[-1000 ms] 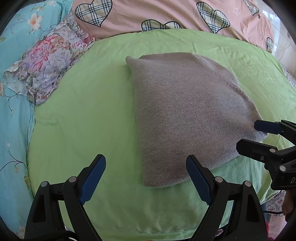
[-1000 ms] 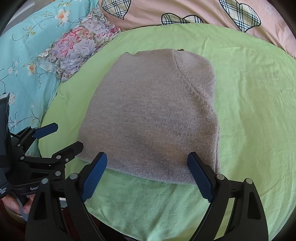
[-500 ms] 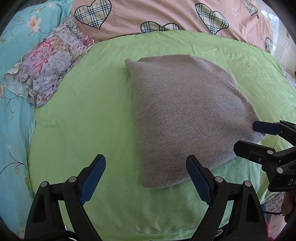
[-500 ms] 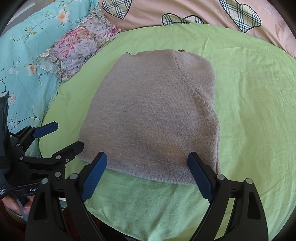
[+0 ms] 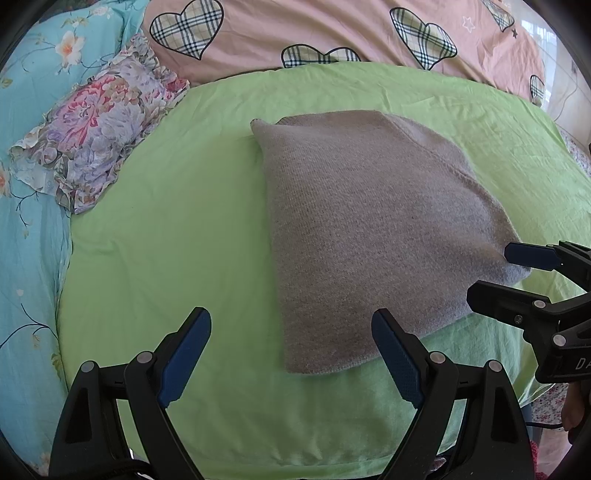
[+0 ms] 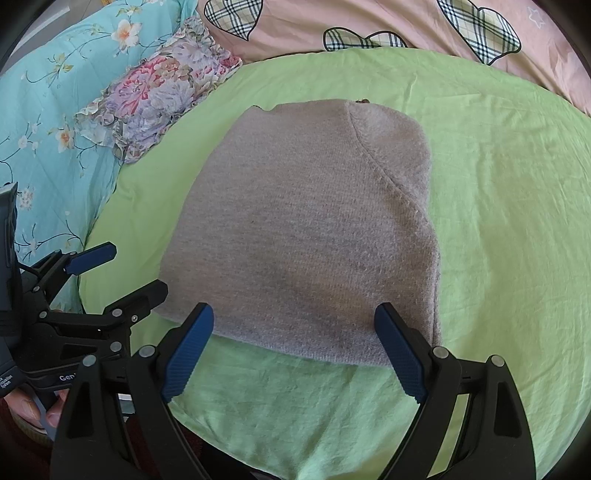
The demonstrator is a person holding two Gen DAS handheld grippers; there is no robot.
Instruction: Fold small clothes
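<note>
A grey knitted garment [image 5: 369, 229] lies folded flat on a green sheet [image 5: 177, 229]; it also shows in the right wrist view [image 6: 306, 229]. My left gripper [image 5: 291, 354] is open and empty, just short of the garment's near left corner. My right gripper [image 6: 295, 350] is open and empty, its fingers straddling the garment's near edge without gripping it. The right gripper shows at the right edge of the left wrist view [image 5: 517, 273], and the left gripper shows at the left of the right wrist view [image 6: 122, 269].
A floral pillow [image 5: 92, 129] lies at the far left on a blue floral cover [image 5: 29, 240]. A pink quilt with checked hearts [image 5: 332, 33] runs along the back. The green sheet's front edge [image 6: 332, 443] drops off near me.
Both grippers have drawn back slightly, so the garment looks a little farther away. Both stay open; the garment has not moved.
</note>
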